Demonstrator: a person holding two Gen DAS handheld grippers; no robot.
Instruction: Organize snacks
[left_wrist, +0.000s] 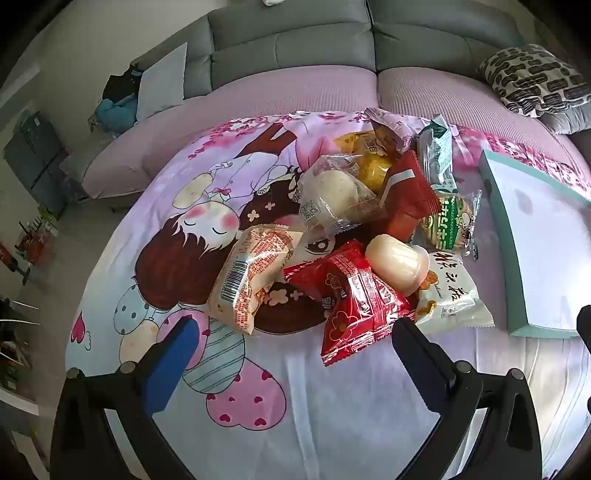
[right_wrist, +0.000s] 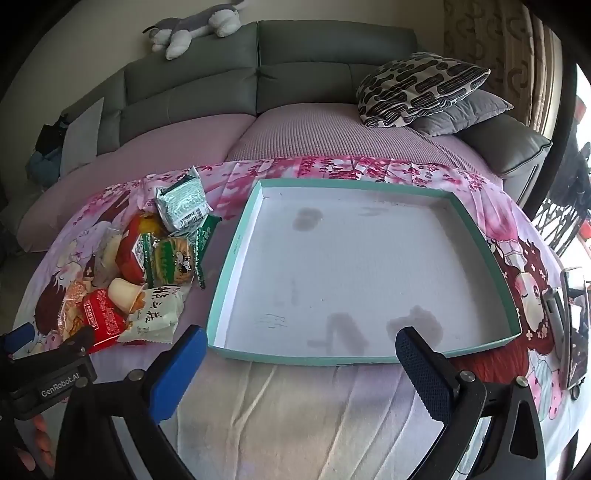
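Behind a cartoon-print pink cloth (right_wrist: 295, 413) stood a grey sofa, while the shallow teal-rimmed white cardboard tray (right_wrist: 236, 258) held nothing, the heap of wrapped snacks (right_wrist: 147, 266) lay at its 9 o'clock, and both the left gripper (left_wrist: 295, 354) and right gripper (right_wrist: 301, 358) hovered with jaws apart, so sorting looked unstarted.

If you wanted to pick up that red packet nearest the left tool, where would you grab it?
Probably by the crimped bottom edge of the red packet, coming from the near side with the open left tool. That flat seam points toward the tool and lies clear on the cloth, while its far end is under the jelly cup.
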